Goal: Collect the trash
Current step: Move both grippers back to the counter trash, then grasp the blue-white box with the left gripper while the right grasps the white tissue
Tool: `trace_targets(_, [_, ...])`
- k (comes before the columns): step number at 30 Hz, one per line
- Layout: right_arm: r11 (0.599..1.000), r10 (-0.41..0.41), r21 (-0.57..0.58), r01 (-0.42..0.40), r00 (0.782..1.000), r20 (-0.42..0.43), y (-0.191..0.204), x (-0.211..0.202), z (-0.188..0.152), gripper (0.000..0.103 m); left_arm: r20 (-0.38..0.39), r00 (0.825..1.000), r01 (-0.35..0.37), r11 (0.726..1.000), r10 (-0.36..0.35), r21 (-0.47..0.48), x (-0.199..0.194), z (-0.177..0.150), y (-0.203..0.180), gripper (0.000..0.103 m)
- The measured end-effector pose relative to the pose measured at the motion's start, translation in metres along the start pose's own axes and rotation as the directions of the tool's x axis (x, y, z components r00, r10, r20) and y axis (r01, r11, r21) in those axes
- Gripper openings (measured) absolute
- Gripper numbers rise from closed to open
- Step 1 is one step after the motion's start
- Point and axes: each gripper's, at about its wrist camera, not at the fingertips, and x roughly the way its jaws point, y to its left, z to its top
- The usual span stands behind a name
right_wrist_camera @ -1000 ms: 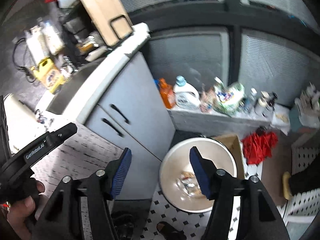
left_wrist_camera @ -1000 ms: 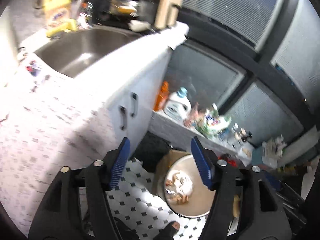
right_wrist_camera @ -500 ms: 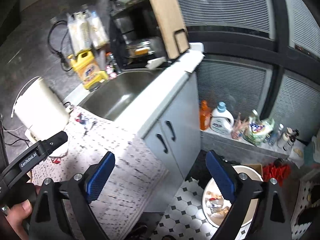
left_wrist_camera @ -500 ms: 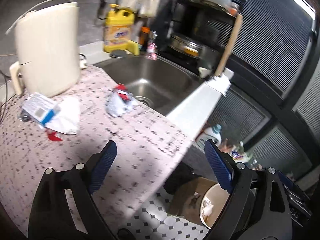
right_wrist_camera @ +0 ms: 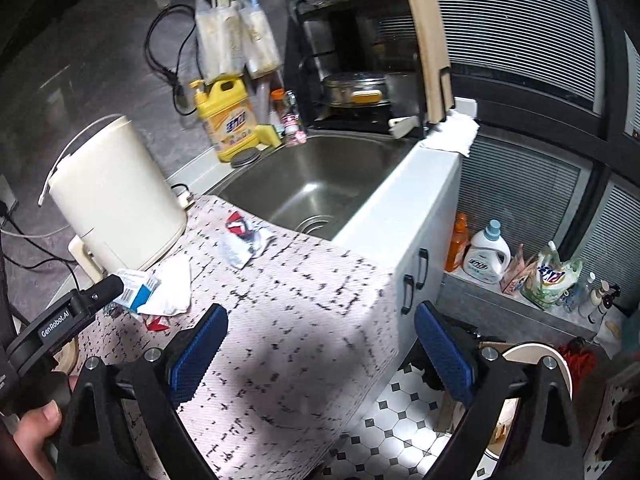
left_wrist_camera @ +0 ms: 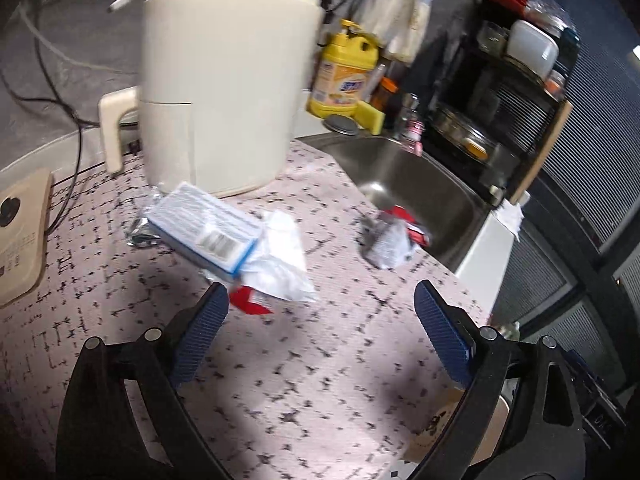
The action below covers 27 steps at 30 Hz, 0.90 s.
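Both tongs have swung up from the bin point(right_wrist_camera: 560, 364) to the counter point(left_wrist_camera: 320, 360). Left gripper point(left_wrist_camera: 320, 344) is opening, right gripper point(right_wrist_camera: 320, 344) spread wide, both empty. Wrapper point(left_wrist_camera: 390, 240) and box point(left_wrist_camera: 204, 228) lie ahead, next for collection.

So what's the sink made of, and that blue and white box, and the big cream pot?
The sink looks like brushed steel: grey, with soft gleams. The box seems thin printed card, flat-sided with a barcode. The pot looks like matte plastic, smooth and cream with a moulded handle, though the blur leaves that open.
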Motion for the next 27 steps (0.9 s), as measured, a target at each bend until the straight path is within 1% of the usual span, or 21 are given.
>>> trace_targets(5, [0.999, 0.015, -0.045, -0.016, 1.000, -0.019, 0.027, 0.013, 0.001, 0.092, -0.003, 0.999, -0.040, 0.997, 0.040, -0.071, 0.006, 0.006, 0.033, 0.096])
trace_targets(9, [0.997, 0.032, -0.067, -0.035, 0.999, -0.038, 0.041, 0.028, 0.005, 0.092, -0.014, 0.997, -0.078, 0.989, 0.077, -0.124, 0.013, 0.009, 0.049, 0.096])
trace_targets(14, [0.992, 0.080, -0.095, -0.086, 0.995, -0.066, 0.060, 0.053, 0.013, 0.092, -0.027, 0.988, -0.153, 0.975, 0.150, -0.162, 0.026, 0.017, 0.061, 0.097])
trace_targets(18, [0.982, 0.127, -0.124, -0.140, 0.986, -0.104, 0.077, 0.076, 0.019, 0.091, -0.037, 0.980, -0.200, 0.964, 0.197, -0.177, 0.037, 0.027, 0.064, 0.097])
trace_targets(21, [0.973, 0.156, -0.150, -0.176, 0.979, -0.132, 0.088, 0.090, 0.021, 0.091, -0.042, 0.966, -0.259, 0.948, 0.255, -0.183, 0.047, 0.035, 0.065, 0.097])
trace_targets(24, [0.964, 0.183, -0.162, -0.209, 0.970, -0.161, 0.095, 0.102, 0.022, 0.091, -0.054, 0.954, -0.301, 0.936, 0.296, -0.183, 0.058, 0.043, 0.063, 0.097])
trace_targets(27, [0.958, 0.199, -0.169, -0.231, 0.962, -0.189, 0.098, 0.113, 0.021, 0.091, -0.073, 0.932, -0.361, 0.920, 0.354, -0.151, 0.071, 0.050, 0.056, 0.097])
